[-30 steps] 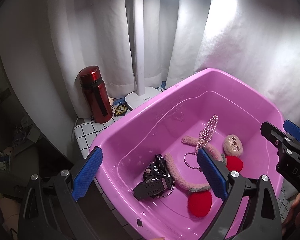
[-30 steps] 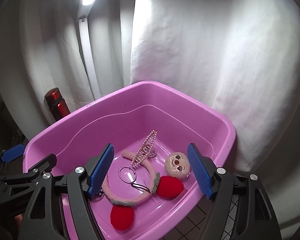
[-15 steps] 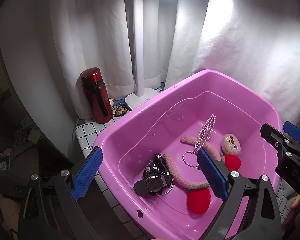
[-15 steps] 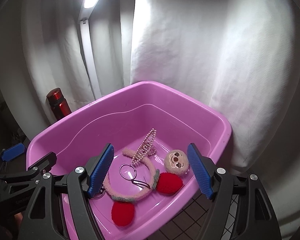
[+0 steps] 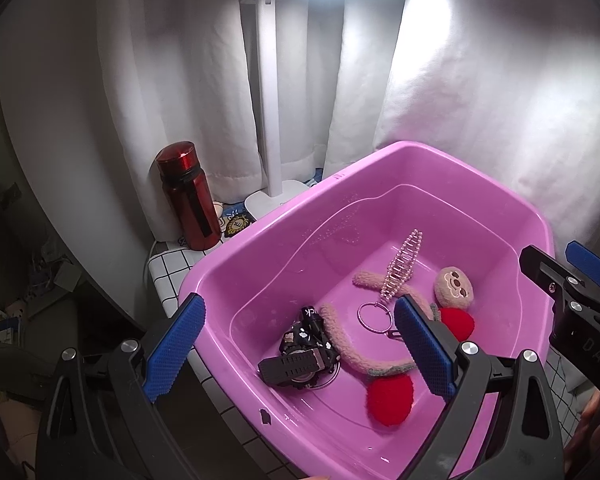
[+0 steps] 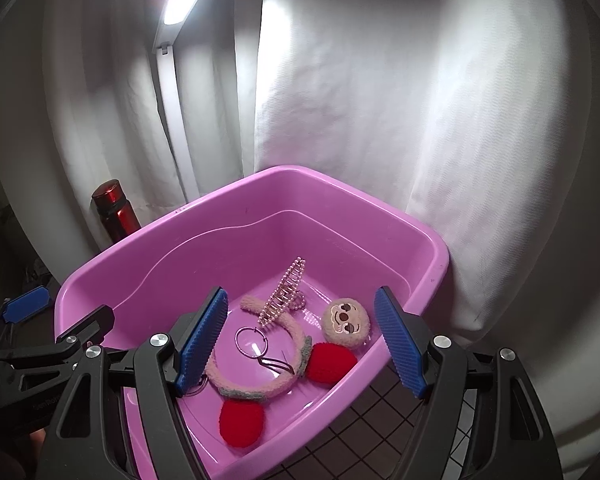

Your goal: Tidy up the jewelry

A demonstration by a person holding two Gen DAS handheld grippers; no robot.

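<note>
1. Jewelry lies loose on the floor of a pink tub [image 5: 236, 264]: a black watch [image 5: 300, 356] at about 7 o'clock of the tub floor, a silver ring [image 5: 375, 317] near the centre, and a pearl hair clip [image 5: 400, 270] propped toward 12 o'clock.
2. Mixed in with them are a fuzzy headband [image 6: 260, 384] with red pads and a small plush face [image 6: 346, 320] at about 3 o'clock.
3. Left gripper [image 5: 300, 354] hangs above the tub with jaws wide and nothing between them; the watch sits in line below.
4. Right gripper [image 6: 300, 336] hangs likewise with jaws wide and empty, the ring and headband below it.
5. Likely trouble: the ring rests inside the headband's curve with a thin dark hairpin [image 6: 278, 365] beside it, so a pinch there may drag the headband up too.
6. The hair clip leans on the headband and could slide if the band shifts.
7. The two grippers sit near each other over one tub and may collide if both descend together.
8. A red bottle [image 5: 188, 196] and white lamp [image 5: 270, 128] stand on the tiled tabletop [image 5: 168, 268] at about 10 o'clock, outside the tub.
</note>
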